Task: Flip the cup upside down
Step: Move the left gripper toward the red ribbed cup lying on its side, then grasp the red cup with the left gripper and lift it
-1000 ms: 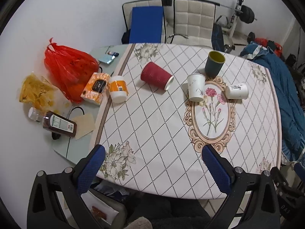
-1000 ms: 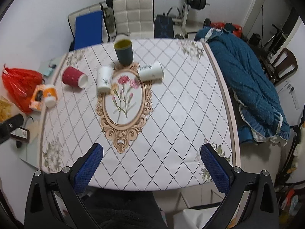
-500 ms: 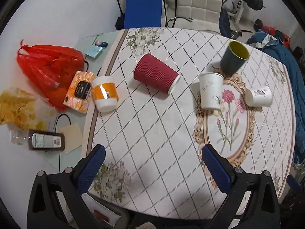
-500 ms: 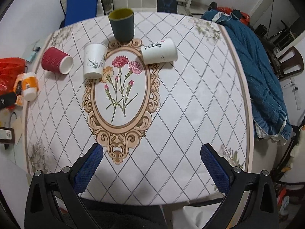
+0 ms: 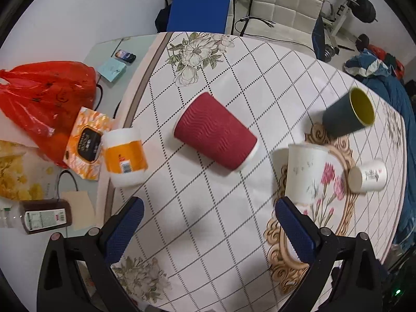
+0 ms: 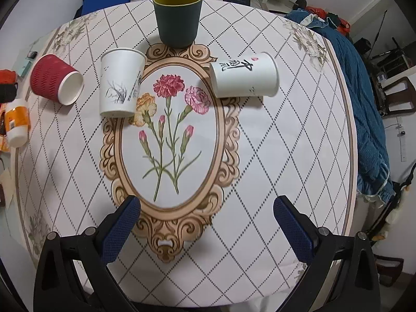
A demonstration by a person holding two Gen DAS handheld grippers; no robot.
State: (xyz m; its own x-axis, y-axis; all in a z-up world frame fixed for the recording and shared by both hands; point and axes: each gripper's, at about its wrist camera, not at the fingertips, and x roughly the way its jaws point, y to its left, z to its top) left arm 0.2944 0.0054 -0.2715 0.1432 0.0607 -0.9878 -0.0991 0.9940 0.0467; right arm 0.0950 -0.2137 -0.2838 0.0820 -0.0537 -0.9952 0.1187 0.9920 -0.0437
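A red ribbed paper cup (image 5: 215, 132) lies on its side on the table, ahead of my open, empty left gripper (image 5: 208, 230); it also shows in the right wrist view (image 6: 54, 79). A white cup with a bamboo print (image 6: 121, 83) stands upright. A white cup with black characters (image 6: 244, 75) lies on its side. A dark cup with a yellow inside (image 6: 178, 17) stands upright at the far side. My right gripper (image 6: 206, 230) is open and empty over the flower oval, short of the cups.
The tablecloth (image 6: 273, 143) has a diamond grid. An orange-labelled jar (image 5: 124, 156), an orange packet (image 5: 87, 143), a red plastic bag (image 5: 49, 98) and a brown bottle (image 5: 44, 218) sit at the left edge. Chairs (image 5: 280, 0) stand behind; a blue blanket (image 6: 364, 104) lies at right.
Both grippers have moved forward and lower toward the cups, which now look larger. The left one has closed in on the red cup. The cups have not moved.
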